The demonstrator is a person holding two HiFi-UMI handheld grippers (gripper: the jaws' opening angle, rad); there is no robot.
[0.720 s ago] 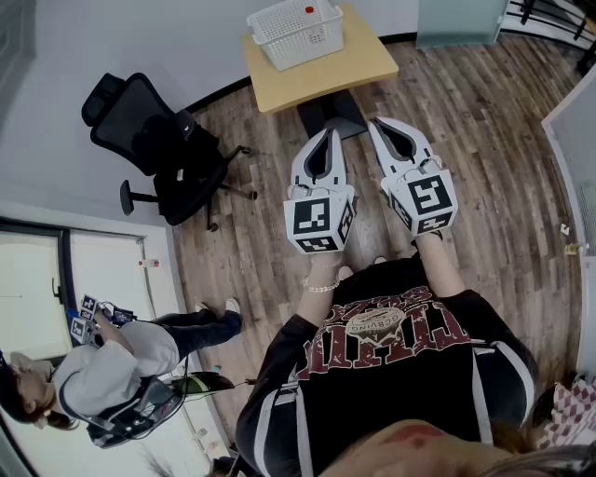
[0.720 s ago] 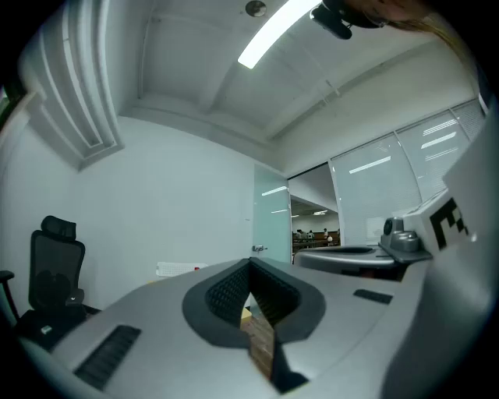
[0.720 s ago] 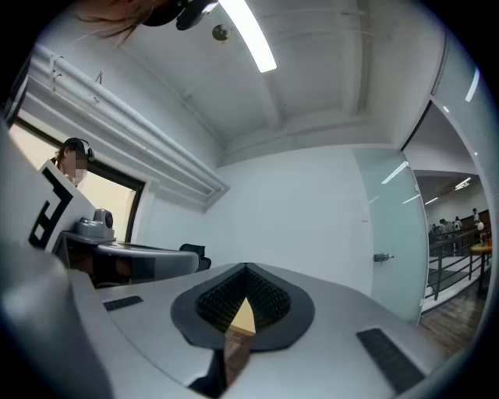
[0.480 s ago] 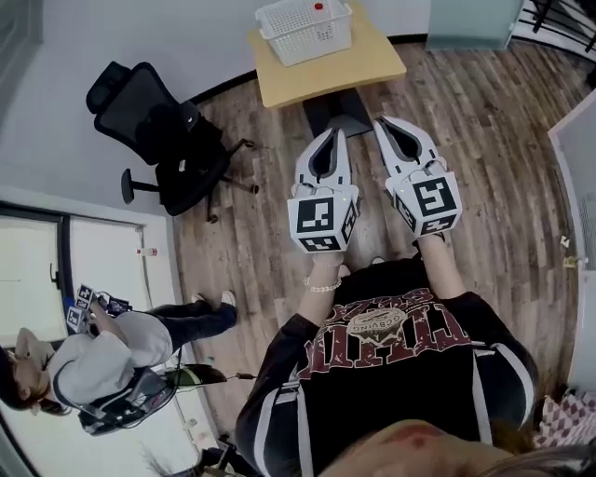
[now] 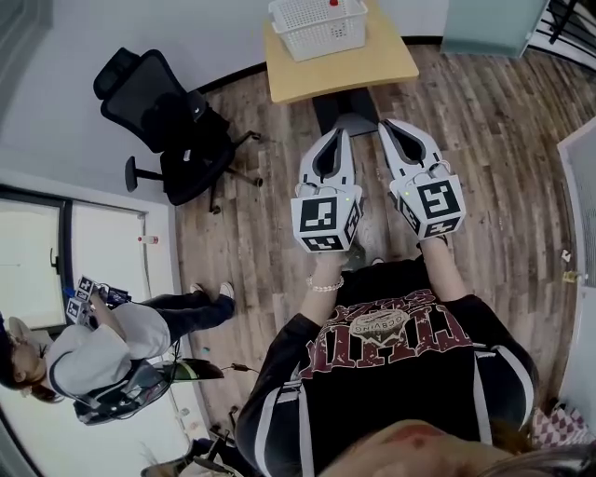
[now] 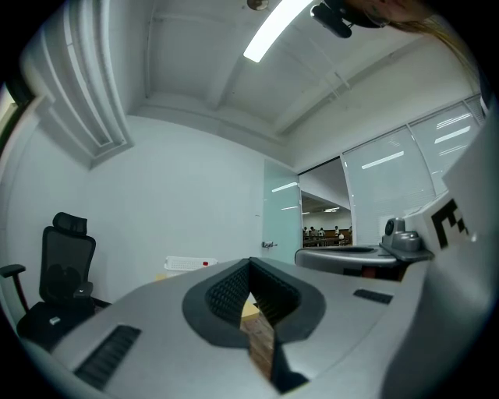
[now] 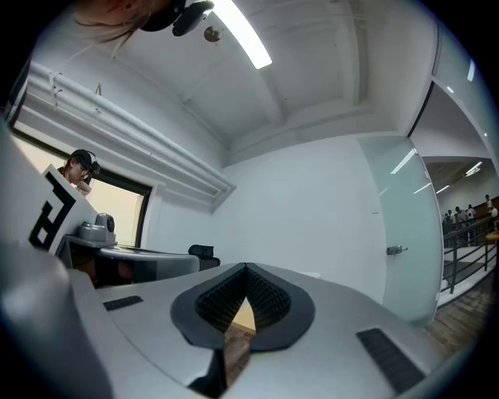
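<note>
- The left claw (image 5: 343, 133) is closed: in the left gripper view its two ribbed pads meet at the tip (image 6: 249, 262) and hold nothing.
- The right claw (image 5: 384, 123) is closed in the same way. In the right gripper view its tips (image 7: 246, 266) touch, with only bare air in the hollow behind them.
- The two claws are side by side and close together but not touching, both held in the air and pointing forward.
- Straight ahead of both claws and well apart from them stands a light wooden table (image 5: 372, 67). A strip of its top shows through the gap below the left claw's pads (image 6: 251, 310).
- A white mesh basket (image 5: 317, 23) sits on the far part of the table, ahead and slightly left of the left claw, with a small red thing (image 5: 332, 3) inside it.
- Below the claws lies a wood-plank floor (image 5: 484, 121).
- A black office chair (image 5: 172, 116) stands to the left of the left claw, beside the table and against the wall.
- Behind the claws and far off to the left, another person (image 5: 93, 359) stands holding something with square markers.
- To the right of the right claw, that gripper's view shows a frosted glass door (image 7: 398, 234).
</note>
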